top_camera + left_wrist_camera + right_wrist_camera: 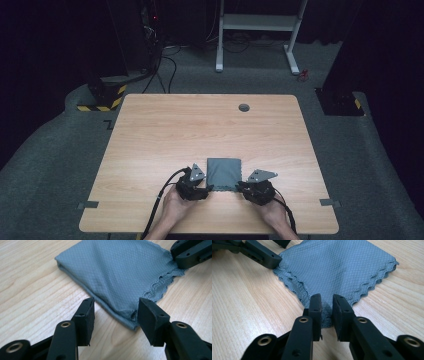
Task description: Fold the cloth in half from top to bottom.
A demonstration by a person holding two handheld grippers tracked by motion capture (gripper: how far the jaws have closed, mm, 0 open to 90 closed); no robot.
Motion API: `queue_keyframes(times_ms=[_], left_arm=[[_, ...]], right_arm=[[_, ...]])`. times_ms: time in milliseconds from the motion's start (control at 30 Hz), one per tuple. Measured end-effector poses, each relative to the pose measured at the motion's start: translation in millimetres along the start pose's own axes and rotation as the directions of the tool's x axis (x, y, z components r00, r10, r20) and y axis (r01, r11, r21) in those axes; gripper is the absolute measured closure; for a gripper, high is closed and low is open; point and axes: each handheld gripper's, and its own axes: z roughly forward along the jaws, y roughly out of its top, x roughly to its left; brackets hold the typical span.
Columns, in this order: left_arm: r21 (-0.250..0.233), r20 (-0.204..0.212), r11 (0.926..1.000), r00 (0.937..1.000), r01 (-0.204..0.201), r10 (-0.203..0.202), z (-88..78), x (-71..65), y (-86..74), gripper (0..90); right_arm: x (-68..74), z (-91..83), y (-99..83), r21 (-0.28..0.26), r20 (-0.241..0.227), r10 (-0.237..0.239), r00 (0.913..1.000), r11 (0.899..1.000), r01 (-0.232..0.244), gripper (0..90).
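Observation:
A folded grey-blue cloth [224, 172] lies flat near the table's front edge, between my two grippers. My left gripper [208, 189] stands open at the cloth's near left corner. In the left gripper view its jaws [116, 312] stand wide on either side of that corner of the cloth [117, 272], without touching it. My right gripper [241, 187] is at the near right corner. In the right gripper view [327, 307] a narrow gap shows between its pads, and the scalloped corner of the cloth [337, 267] lies in that gap, not pinched.
The wooden table [200, 125] has a round cable hole [244, 107] at the back. Grey tape tabs [88, 204] [329, 202] mark its front corners. A white desk frame [257, 30] and dark stands are on the carpet beyond.

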Motion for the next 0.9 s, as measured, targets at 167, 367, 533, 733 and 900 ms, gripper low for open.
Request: queue_keyframes(times_ms=[167,367,533,733,900], left_arm=[[-0.077,-0.002,0.9966,0.9996,0.029,-0.030,-5.6,0.7,4.3,48.7],[-0.085,0.004,0.9963,0.9998,0.017,-0.017,8.5,-1.2,17.9,47.8],[-0.037,0.007,0.9993,1.0000,0.001,-0.001,14.1,1.9,10.6,47.8],[-0.013,0.002,0.9997,0.9998,0.022,-0.022,5.6,9.0,4.3,46.4],[-0.060,0.020,0.9967,0.9984,0.054,-0.053,-0.8,11.8,5.8,46.9]], right_arm=[[0.5,-2.9,2.9,-0.025,-0.001,0.011,0.9999,1.000,-0.011,76.5],[1.1,7.9,16.1,-0.049,-0.008,0.016,0.9998,0.999,-0.017,77.5],[2.9,16.1,12.9,-0.017,-0.021,0.006,0.9998,1.000,-0.006,75.7],[2.3,8.9,9.4,0.002,-0.028,-0.010,0.9996,1.000,0.010,73.0],[-4.6,2.8,13.0,-0.029,-0.022,0.018,0.9996,0.999,-0.019,71.8]])
